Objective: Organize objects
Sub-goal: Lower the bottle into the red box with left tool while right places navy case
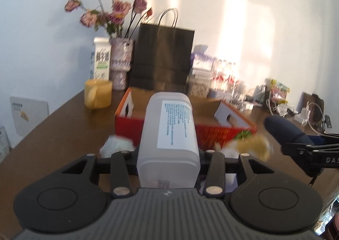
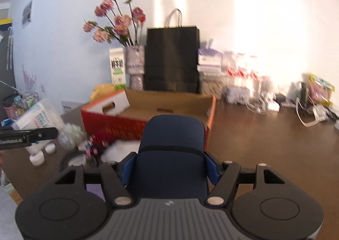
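On the brown table (image 1: 63,121), a red cardboard box (image 1: 161,127) lies beyond both jaws. The left gripper (image 1: 168,155) pinches a translucent white bottle (image 1: 169,132); the right gripper (image 2: 170,168) clamps a navy pouch (image 2: 172,149).

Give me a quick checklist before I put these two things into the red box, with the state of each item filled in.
1. Left gripper clamped on the white bottle: ok, the bottle sits between the fingers, off the table.
2. Right gripper clamped on the navy blue case: ok, blue pads press both its sides.
3. Red cardboard box open on top: ok, flaps are up.
4. Room inside the box: ok, the right wrist view shows bare cardboard floor.
5. Path to the box: not ok, small clutter lies on the table in front of it, so carry high.
6. How firm each grip is: cannot tell, both views are blurred.
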{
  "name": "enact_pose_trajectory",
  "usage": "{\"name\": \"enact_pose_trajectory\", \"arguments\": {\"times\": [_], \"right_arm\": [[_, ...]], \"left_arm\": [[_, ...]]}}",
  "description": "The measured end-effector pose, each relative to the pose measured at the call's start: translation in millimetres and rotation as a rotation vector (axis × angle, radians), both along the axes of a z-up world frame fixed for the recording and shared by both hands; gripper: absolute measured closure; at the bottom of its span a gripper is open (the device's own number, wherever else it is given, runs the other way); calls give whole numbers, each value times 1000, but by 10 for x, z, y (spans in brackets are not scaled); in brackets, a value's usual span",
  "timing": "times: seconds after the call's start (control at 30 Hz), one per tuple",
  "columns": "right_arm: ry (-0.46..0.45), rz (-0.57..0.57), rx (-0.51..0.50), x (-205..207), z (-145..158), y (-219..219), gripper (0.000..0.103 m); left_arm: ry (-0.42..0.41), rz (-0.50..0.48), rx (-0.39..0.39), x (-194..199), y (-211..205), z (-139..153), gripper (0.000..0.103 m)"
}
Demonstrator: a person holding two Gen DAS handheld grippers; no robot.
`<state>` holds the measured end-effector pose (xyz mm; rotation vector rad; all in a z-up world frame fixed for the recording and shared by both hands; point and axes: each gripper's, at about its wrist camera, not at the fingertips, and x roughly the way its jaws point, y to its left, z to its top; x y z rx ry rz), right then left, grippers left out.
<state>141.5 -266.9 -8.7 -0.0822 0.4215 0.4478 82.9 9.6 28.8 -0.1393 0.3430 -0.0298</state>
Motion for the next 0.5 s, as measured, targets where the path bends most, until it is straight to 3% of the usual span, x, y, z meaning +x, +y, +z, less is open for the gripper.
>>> {"name": "enact_pose_trajectory", "arguments": {"times": [0.2, 0.5], "right_arm": [[-67, 48, 25, 322, 249, 195, 37], [-85, 54, 57, 1079, 376, 567, 37]], "left_arm": [[-51, -20, 12, 372, -100, 230, 61], [-59, -7, -39, 1095, -108, 396, 61]]}}
